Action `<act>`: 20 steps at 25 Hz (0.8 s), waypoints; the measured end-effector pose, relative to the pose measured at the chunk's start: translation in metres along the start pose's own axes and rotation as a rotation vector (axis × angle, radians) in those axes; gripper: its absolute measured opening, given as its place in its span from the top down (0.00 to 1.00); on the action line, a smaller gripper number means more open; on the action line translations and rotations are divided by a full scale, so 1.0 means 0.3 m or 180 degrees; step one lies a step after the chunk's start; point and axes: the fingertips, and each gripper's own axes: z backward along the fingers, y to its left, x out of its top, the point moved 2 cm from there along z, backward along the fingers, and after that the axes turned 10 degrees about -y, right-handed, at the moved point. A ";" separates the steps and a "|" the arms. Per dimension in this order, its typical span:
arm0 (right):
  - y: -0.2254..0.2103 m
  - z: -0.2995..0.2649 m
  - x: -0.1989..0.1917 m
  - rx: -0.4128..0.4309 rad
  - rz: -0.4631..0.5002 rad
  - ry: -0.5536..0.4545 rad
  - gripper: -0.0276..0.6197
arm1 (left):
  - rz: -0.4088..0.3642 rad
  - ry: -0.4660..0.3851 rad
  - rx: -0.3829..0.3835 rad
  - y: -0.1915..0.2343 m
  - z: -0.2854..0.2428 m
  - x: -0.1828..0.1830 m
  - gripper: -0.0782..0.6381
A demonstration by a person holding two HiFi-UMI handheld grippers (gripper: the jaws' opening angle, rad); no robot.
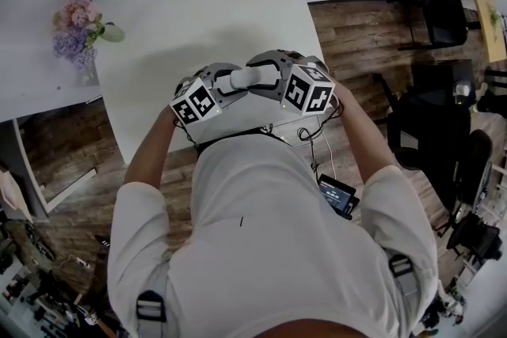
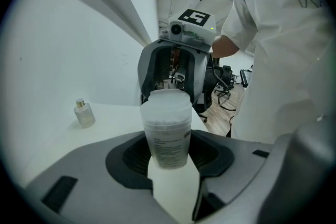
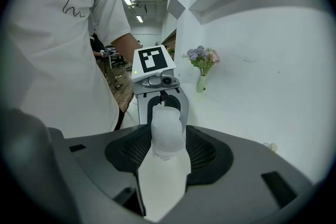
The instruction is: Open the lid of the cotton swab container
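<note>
Over the near edge of the white surface (image 1: 198, 20), close to my chest, I hold both grippers nose to nose, with the cotton swab container (image 2: 167, 139) bridging them in the air. My left gripper (image 2: 169, 161) pinches the labelled body, a pad pressing on either side. My right gripper (image 3: 169, 157) faces it and is closed on the frosted lid (image 3: 168, 128).

To do this step well, I judge the left grip should be the firm anchor. The right should draw or twist the lid straight along the container's axis, not at an angle, so the body doesn't lever out of the pads. The lid looks smooth and rounded, so it could slip; a squeeze near its seam seems safest.

The container lies lengthwise, centred between each pair of jaws, with the body in the left and the lid in the right.
</note>
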 end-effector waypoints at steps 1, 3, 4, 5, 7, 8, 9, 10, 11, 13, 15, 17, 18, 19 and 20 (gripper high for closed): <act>0.000 0.000 -0.001 0.0005 -0.0003 0.0005 0.64 | 0.0004 -0.0004 0.0004 0.000 -0.001 0.000 0.59; 0.000 -0.002 -0.004 0.0012 -0.0020 0.0022 0.64 | 0.0000 0.0005 0.0011 -0.001 -0.003 -0.002 0.59; 0.001 -0.002 -0.005 0.0022 -0.0041 0.0031 0.64 | -0.0004 0.0012 0.0009 -0.002 -0.003 -0.003 0.59; 0.002 -0.002 -0.007 0.0035 -0.0072 0.0038 0.64 | -0.0008 0.0018 0.0003 -0.004 -0.004 -0.004 0.59; 0.004 0.001 -0.011 0.0065 -0.0138 0.0045 0.64 | -0.0012 0.0018 -0.0008 -0.008 -0.006 -0.005 0.59; 0.005 0.002 -0.012 0.0077 -0.0161 0.0047 0.64 | -0.0011 0.0014 -0.0011 -0.009 -0.007 -0.005 0.59; 0.006 0.003 -0.014 0.0088 -0.0176 0.0050 0.64 | -0.0011 0.0010 -0.0012 -0.011 -0.009 -0.005 0.59; 0.006 0.005 -0.017 0.0098 -0.0187 0.0055 0.64 | -0.0016 0.0011 -0.0013 -0.012 -0.011 -0.004 0.59; 0.007 0.008 -0.019 0.0108 -0.0199 0.0061 0.64 | -0.0025 0.0016 -0.0014 -0.013 -0.014 -0.003 0.59; 0.009 0.014 -0.027 0.0131 -0.0232 0.0076 0.64 | -0.0046 0.0026 -0.0023 -0.017 -0.022 -0.004 0.59; 0.011 0.017 -0.035 0.0155 -0.0267 0.0095 0.64 | -0.0072 0.0039 -0.0034 -0.020 -0.027 -0.004 0.59; 0.014 0.018 -0.042 0.0179 -0.0290 0.0116 0.64 | -0.0099 0.0051 -0.0047 -0.023 -0.031 -0.005 0.59; 0.016 0.019 -0.044 0.0194 -0.0303 0.0121 0.64 | -0.0107 0.0050 -0.0057 -0.025 -0.033 -0.006 0.59; 0.017 0.021 -0.046 0.0212 -0.0318 0.0122 0.64 | -0.0111 0.0042 -0.0069 -0.027 -0.034 -0.005 0.59; 0.018 0.024 -0.047 0.0233 -0.0336 0.0119 0.64 | -0.0113 0.0029 -0.0083 -0.029 -0.035 -0.003 0.59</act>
